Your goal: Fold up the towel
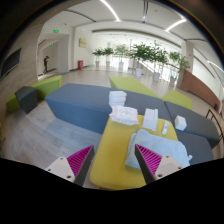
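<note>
The gripper (113,160) is held above a yellow table (112,150), its fingers spread wide with nothing between them; only the magenta pads (78,158) show, the rest cut off; the pale blue towel (160,151) lies crumpled on the table's right side, partly behind the right finger; farther off stand white cups (118,99), hard to make out, beside blue sofas (85,102).

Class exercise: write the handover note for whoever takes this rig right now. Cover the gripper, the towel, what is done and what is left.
Gripper: open, holding nothing, above the near end of the yellow table.
Towel: light blue, lying crumpled on the table by the right finger.
White items sit further along the table.
Done: no fold visible.
Left: grasp the towel, spread it, fold it.
</note>
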Available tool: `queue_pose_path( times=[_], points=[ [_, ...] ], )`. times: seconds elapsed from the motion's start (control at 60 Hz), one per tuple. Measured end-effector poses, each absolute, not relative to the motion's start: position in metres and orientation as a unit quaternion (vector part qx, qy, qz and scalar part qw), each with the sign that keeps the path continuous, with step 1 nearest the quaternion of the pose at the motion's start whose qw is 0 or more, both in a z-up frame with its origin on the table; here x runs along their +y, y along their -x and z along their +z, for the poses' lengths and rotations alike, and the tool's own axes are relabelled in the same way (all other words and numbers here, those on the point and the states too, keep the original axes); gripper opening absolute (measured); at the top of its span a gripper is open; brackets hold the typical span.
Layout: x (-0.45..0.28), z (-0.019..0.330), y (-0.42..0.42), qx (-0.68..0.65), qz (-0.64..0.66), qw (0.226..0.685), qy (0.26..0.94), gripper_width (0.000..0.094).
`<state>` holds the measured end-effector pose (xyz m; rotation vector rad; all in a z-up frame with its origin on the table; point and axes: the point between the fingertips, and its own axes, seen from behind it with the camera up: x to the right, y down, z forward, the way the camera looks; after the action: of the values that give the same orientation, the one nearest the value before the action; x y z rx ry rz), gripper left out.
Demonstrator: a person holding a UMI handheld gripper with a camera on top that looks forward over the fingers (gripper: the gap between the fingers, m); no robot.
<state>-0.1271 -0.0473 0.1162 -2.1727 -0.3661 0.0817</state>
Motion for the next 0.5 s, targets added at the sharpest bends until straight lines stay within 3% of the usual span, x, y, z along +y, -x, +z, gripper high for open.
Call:
queue_pose_path(
  times=[0.167, 0.267, 0.3, 0.383, 0.417, 0.433, 0.45, 0.467, 0.483, 0.5],
  points=[
    [0.031, 0.051, 0.073, -0.110, -0.024, 0.431, 0.895, 0.0835],
    [0.054, -0.003, 0.049, -0.113, -0.055, 0.403, 0.907, 0.0705],
    [0.052, -0.022, 0.043, -0.117, -0.057, 0.384, 0.914, 0.0521],
    [0.055, -0.019, 0.044, -0.113, -0.039, 0.410, 0.904, 0.0402],
    [0.055, -0.018, 0.037, -0.116, -0.062, 0.415, 0.900, 0.0249],
    [0.056, -0.016, 0.031, -0.116, -0.076, 0.420, 0.897, 0.0098],
    [0.057, -0.016, 0.027, -0.116, -0.085, 0.423, 0.895, 0.0069],
    [0.056, -0.016, 0.028, -0.116, -0.084, 0.426, 0.893, 0.0104],
    [0.056, -0.016, 0.028, -0.117, -0.082, 0.429, 0.892, 0.0036],
    [0.056, -0.016, 0.028, -0.118, -0.082, 0.431, 0.891, 0.0028]
  ],
)
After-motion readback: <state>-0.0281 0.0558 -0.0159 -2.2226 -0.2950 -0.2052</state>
